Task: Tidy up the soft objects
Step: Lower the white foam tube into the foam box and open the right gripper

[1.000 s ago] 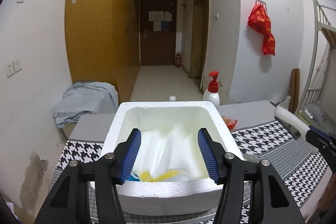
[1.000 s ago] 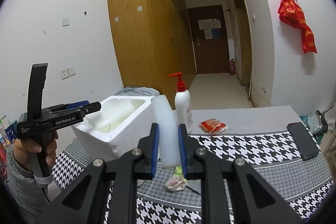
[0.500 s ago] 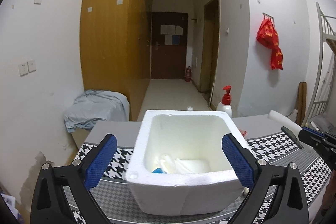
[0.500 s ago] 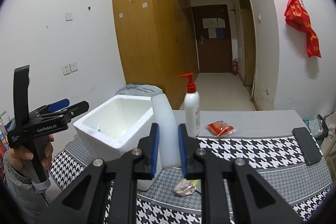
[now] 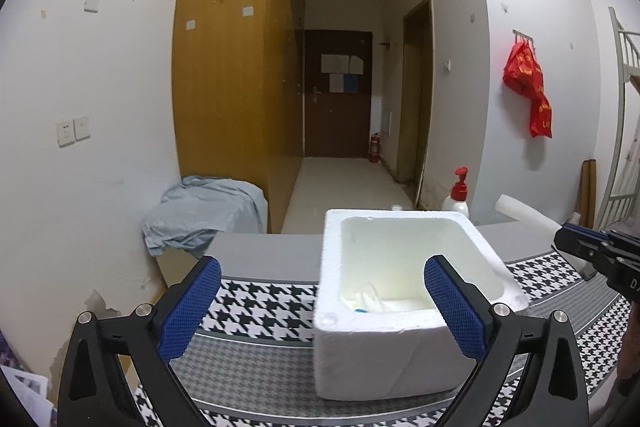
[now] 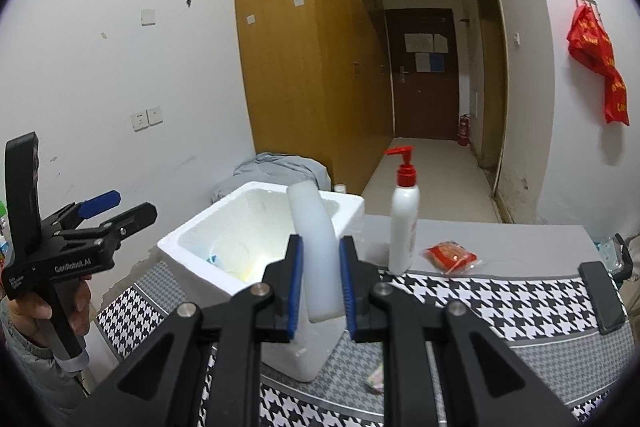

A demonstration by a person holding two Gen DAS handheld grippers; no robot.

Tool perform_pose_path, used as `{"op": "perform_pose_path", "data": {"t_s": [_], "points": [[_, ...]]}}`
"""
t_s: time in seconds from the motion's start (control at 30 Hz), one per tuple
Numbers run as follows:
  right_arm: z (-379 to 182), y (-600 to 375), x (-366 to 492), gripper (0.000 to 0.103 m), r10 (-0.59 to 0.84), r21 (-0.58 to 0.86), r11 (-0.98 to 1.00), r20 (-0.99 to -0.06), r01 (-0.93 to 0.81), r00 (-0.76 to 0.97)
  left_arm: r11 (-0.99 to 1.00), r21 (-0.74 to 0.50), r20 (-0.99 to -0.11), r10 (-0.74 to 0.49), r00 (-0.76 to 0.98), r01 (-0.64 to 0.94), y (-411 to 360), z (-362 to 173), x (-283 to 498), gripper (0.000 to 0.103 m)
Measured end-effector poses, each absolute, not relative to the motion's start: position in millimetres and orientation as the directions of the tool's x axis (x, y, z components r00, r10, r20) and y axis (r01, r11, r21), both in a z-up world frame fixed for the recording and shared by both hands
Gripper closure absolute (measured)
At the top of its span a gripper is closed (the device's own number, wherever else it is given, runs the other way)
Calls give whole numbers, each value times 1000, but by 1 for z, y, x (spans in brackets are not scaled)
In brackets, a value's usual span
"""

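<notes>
While L tool (image 5: pixel 322 301) gapes empty, R tool (image 6: pixel 322 283) grips foam roll (image 6: pixel 318 251) nr foam box (image 6: pixel 224 243), pump bottle (image 6: pixel 404 223).

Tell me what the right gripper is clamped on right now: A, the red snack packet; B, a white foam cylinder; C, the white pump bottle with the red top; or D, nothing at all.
B: in the right wrist view the right gripper has its blue pads pressed on both sides of the white foam cylinder, while the white pump bottle with the red top and the red snack packet sit on the table beyond.
</notes>
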State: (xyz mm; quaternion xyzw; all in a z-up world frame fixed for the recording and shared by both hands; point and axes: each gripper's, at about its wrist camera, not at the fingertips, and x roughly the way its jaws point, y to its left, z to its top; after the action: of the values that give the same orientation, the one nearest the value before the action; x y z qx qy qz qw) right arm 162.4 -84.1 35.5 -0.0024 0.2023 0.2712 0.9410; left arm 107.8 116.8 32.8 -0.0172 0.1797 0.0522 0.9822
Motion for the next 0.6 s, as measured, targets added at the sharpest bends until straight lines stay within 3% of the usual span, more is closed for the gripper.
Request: {"op": "perform_pose_path", "data": {"t_s": [0.6], "points": [[41, -29, 169, 81, 513, 54, 838, -412, -542, 753, 995, -53, -366, 62, 929, -87, 154, 20, 86, 1]]}}
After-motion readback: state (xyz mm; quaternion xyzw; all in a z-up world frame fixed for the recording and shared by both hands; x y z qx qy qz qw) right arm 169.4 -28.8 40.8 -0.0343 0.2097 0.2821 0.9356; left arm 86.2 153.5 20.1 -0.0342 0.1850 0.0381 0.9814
